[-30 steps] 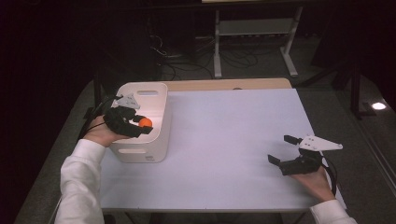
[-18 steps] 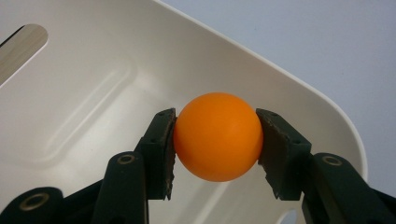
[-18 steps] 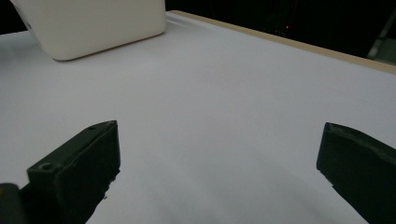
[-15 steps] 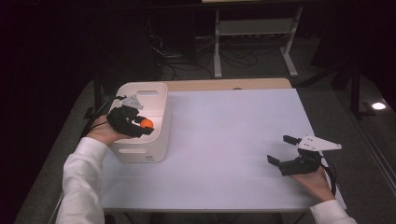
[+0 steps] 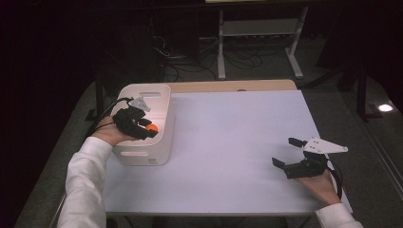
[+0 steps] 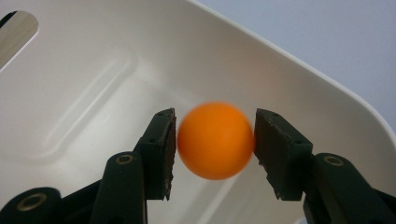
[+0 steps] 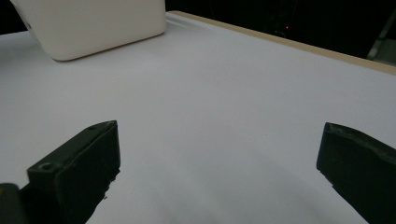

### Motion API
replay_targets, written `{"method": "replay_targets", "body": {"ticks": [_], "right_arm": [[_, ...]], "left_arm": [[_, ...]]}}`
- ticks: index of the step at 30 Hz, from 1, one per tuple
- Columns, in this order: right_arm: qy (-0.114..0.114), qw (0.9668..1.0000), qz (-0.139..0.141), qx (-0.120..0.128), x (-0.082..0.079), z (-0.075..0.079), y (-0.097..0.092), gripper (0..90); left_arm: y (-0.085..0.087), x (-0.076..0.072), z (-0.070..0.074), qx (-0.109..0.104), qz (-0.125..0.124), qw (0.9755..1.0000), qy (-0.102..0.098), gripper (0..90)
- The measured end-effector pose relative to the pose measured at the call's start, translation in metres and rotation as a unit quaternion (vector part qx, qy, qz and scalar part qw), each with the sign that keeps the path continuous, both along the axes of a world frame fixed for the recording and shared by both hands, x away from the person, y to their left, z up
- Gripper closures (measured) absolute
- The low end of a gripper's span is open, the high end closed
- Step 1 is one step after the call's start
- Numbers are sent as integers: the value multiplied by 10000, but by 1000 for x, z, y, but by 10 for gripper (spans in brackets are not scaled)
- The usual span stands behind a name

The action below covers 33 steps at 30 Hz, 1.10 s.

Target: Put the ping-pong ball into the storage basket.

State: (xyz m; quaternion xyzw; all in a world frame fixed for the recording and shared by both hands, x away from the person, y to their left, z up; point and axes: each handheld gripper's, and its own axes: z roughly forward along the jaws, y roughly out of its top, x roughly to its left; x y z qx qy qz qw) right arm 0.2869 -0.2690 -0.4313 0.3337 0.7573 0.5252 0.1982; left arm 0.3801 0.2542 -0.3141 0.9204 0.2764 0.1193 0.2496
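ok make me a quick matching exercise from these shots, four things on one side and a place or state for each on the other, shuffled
Things
1. orange ball
2. white bin
3. left gripper
4. right gripper

Places or states
A. jaws wide apart, nothing between them, over the bare tabletop
B. stands at the table's left side
C. sits between two black jaws
D. reaches over the bin's inside

Pairs: 1-C, 2-B, 3-D, 4-A

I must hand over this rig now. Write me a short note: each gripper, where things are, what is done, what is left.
Left gripper: over the white plastic bin, jaws beside the small orange ball; slight blur, so grip or release is unclear.
Right gripper: open, holding nothing, above the white table at its right side.
Done: ball brought above the bin.
Left: probably confirm the ball lies inside, then withdraw.
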Motion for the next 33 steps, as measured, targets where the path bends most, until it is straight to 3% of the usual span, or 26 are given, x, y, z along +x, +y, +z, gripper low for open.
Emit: {"method": "replay_targets", "body": {"ticks": [11, 18, 20, 25, 26, 28, 33], "right_arm": [[41, 10000, 5, 9, -1, 0, 1, 0], [0, 10000, 12, 8, 0, 0, 1, 0], [6, 10000, 10, 11, -1, 0, 0, 0], [2, 10000, 11, 11, -1, 0, 1, 0], [-7, 10000, 14, 5, -1, 1, 0, 0], [-13, 10000, 16, 11, -1, 1, 0, 0], [-23, 10000, 8, 14, -2, 1, 0, 0]], "left_arm": [[8, -1, 9, -255, 144, 9994, -163, 319], [14, -5, 16, -619, 245, 9973, -293, 226], [14, -6, 18, -636, 219, 9971, -369, 146], [13, -9, 20, -755, 227, 9962, -365, 76], [13, -9, 20, -742, 225, 9962, -400, 16], [13, -10, 21, -728, 216, 9961, -458, 0], [17, -14, 23, -930, 247, 9938, -564, 0]]}}
